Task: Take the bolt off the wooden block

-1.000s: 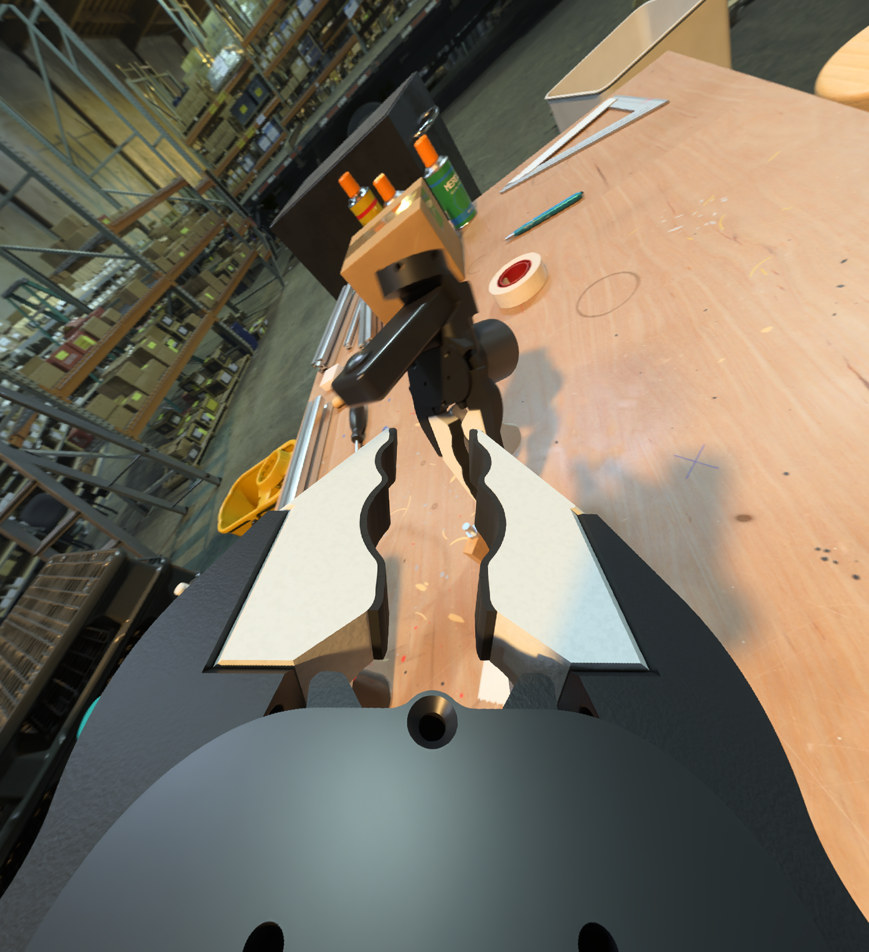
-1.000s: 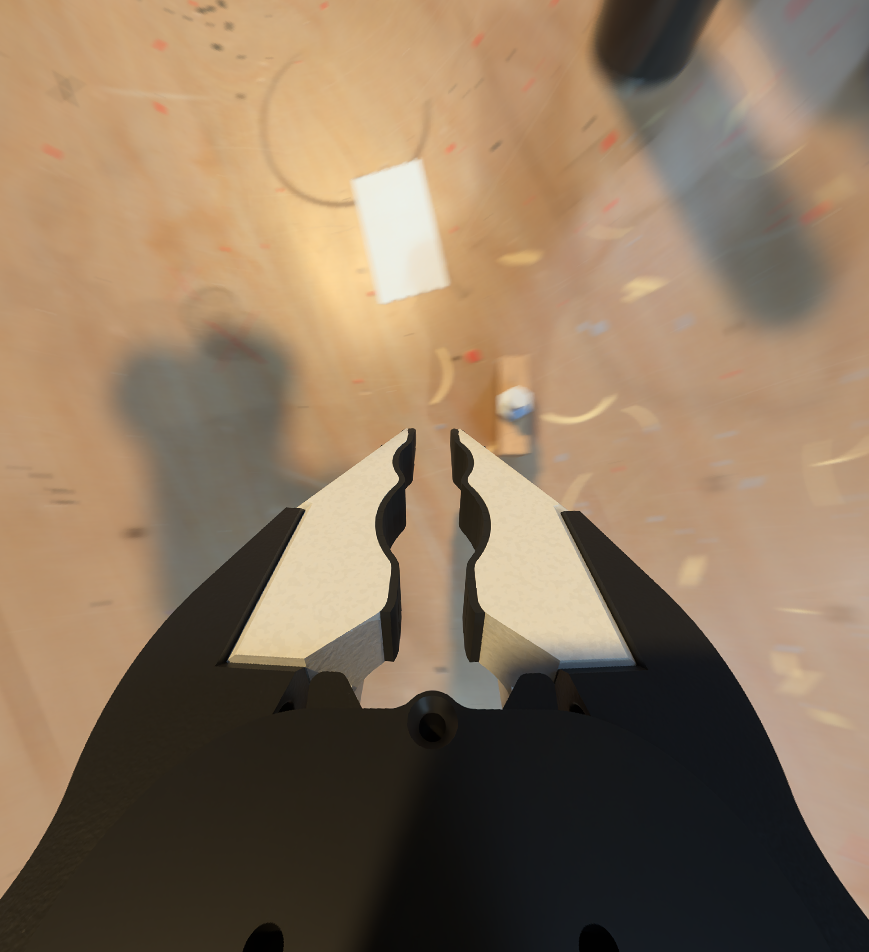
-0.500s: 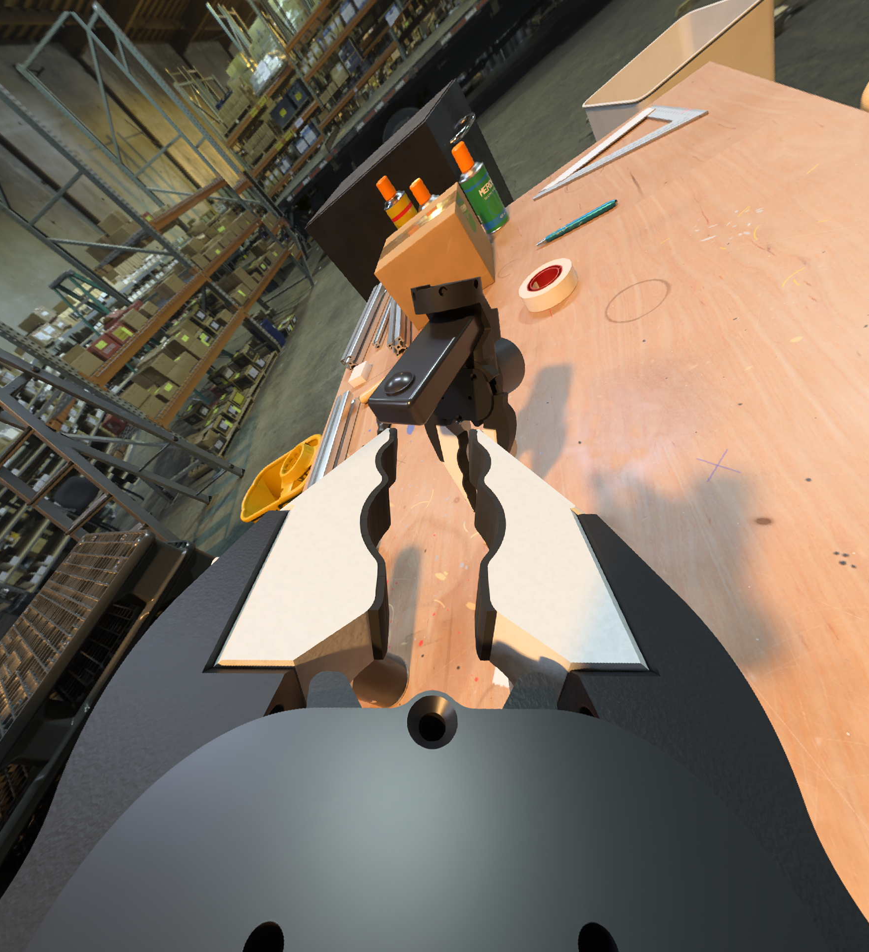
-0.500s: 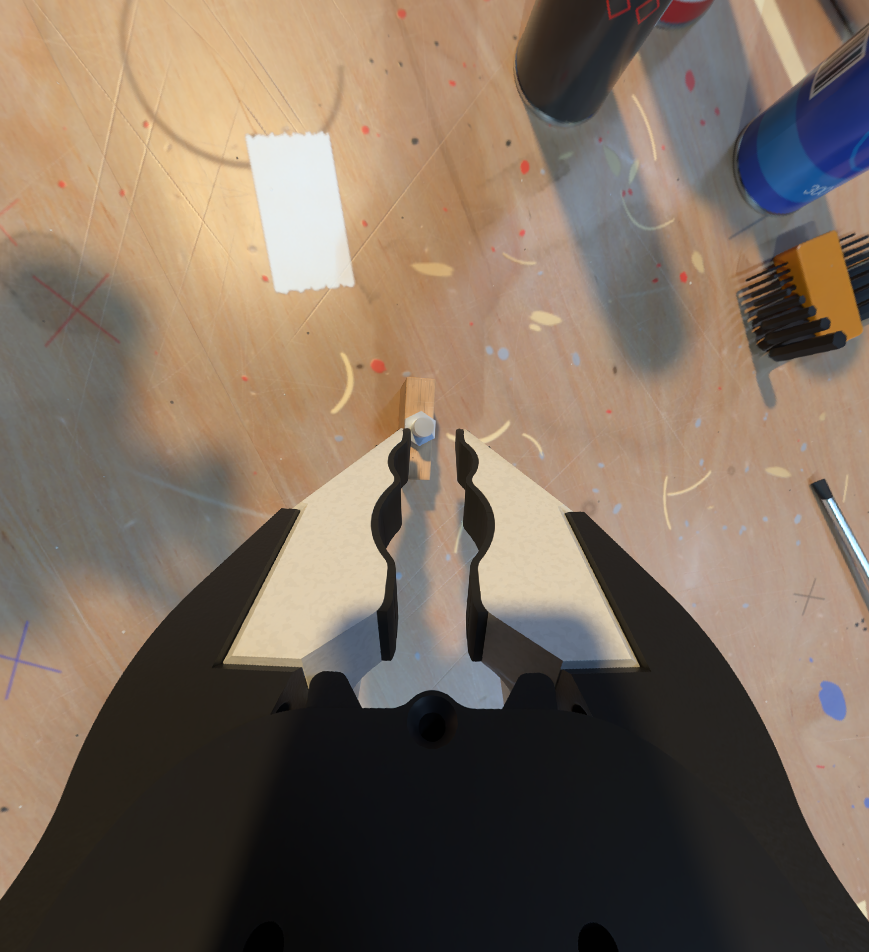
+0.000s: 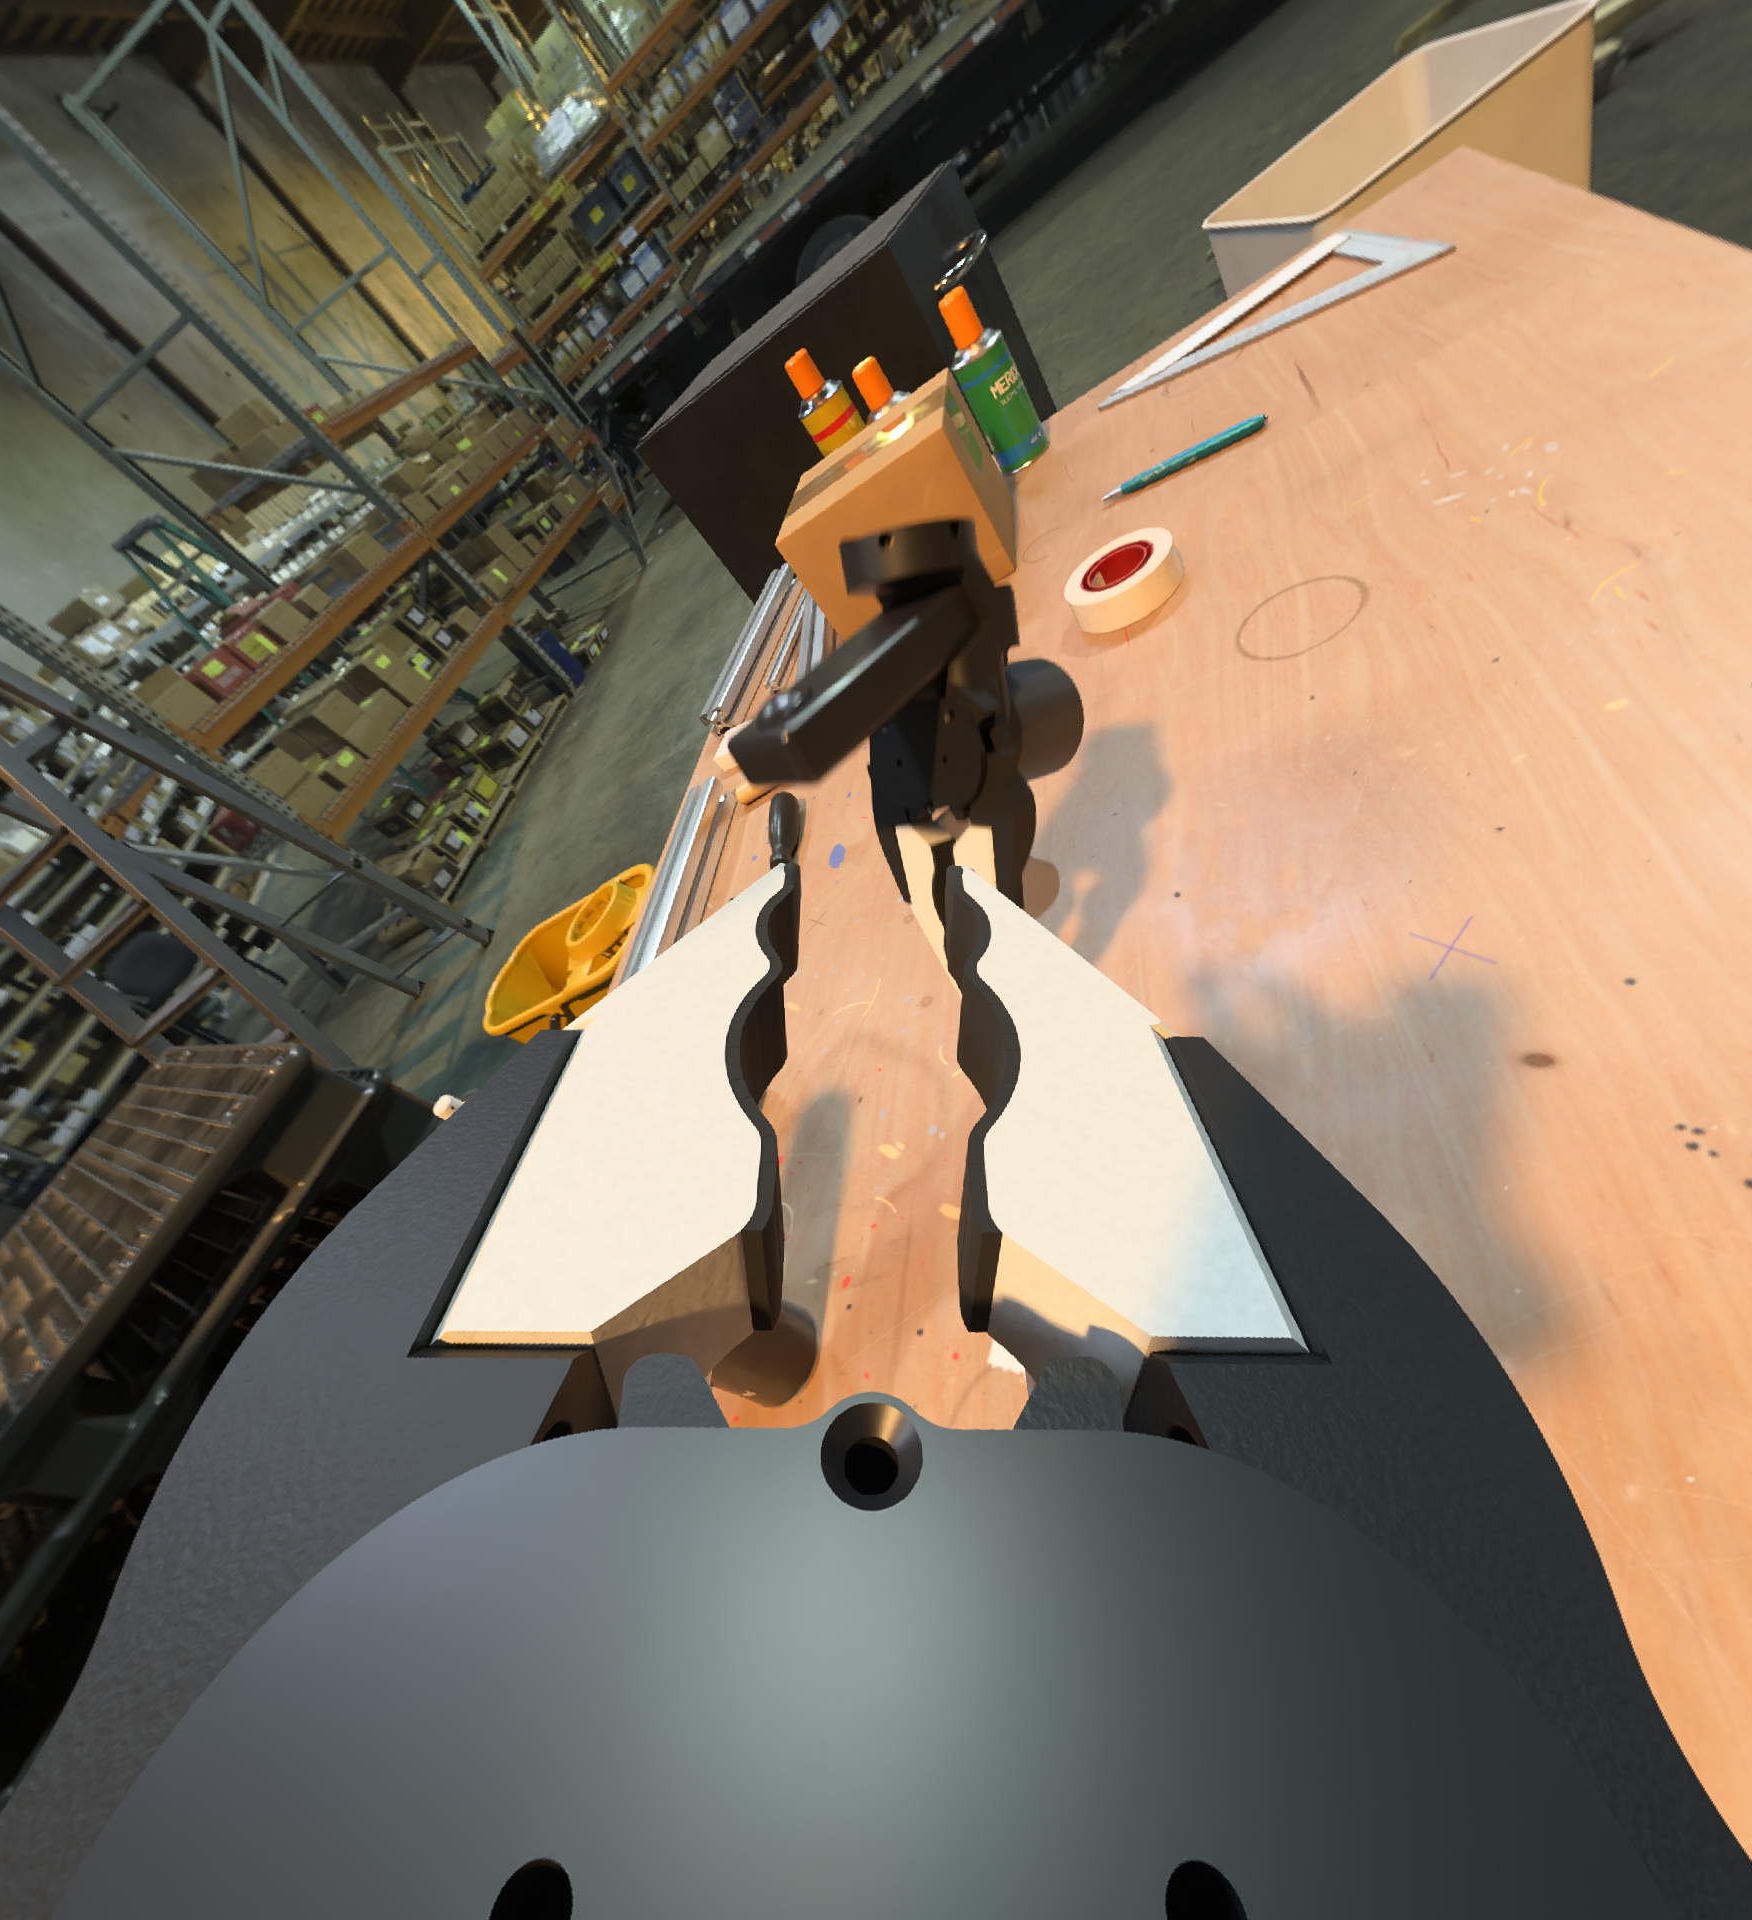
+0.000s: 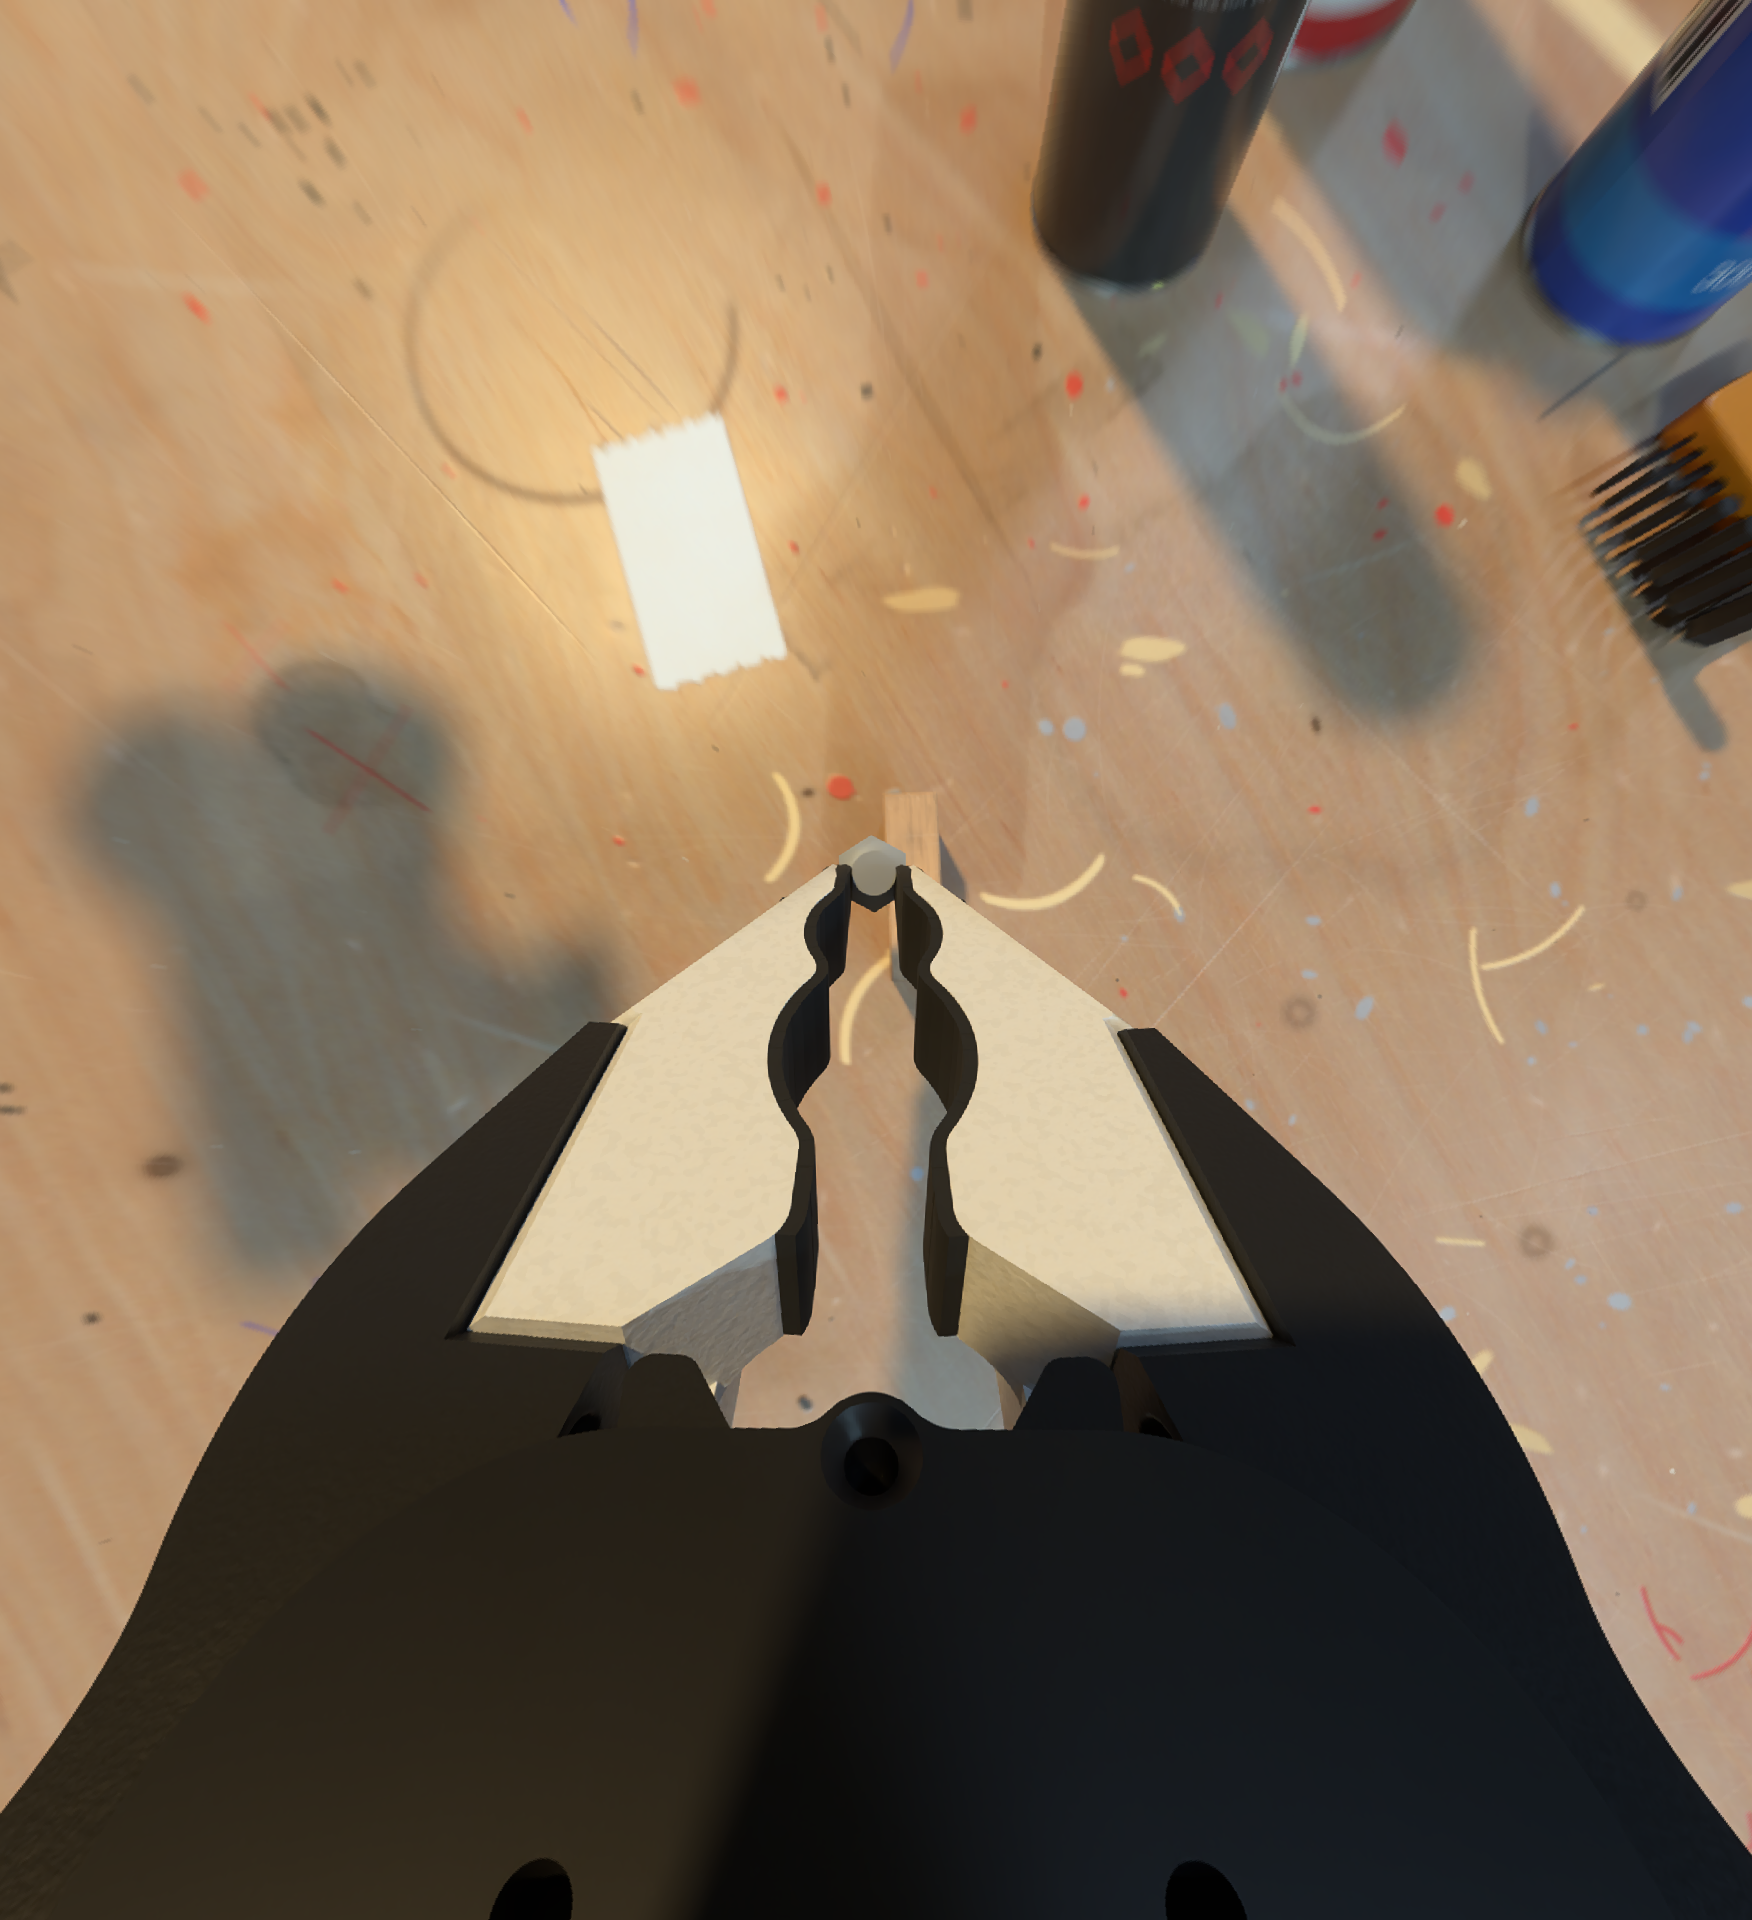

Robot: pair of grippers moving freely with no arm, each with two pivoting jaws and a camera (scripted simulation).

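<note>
The small pale grey metal bolt [image 6: 873, 869] sits between the tips of the right gripper [image 6: 872, 883], and the 2 tips press its 6-sided head from both sides. The jaws are narrow and pinch the bolt. The thin light brown wooden block [image 6: 908, 823] lies flat on the scratched wooden table [image 6: 228, 520], just under and behind the bolt.

I think the bolt is tiny, hard, light and a bit slippery. The flat sides of its head look like the best place to hold.

The left gripper [image 5: 872, 904] hangs above the table with its jaws apart and holds nothing.
</note>
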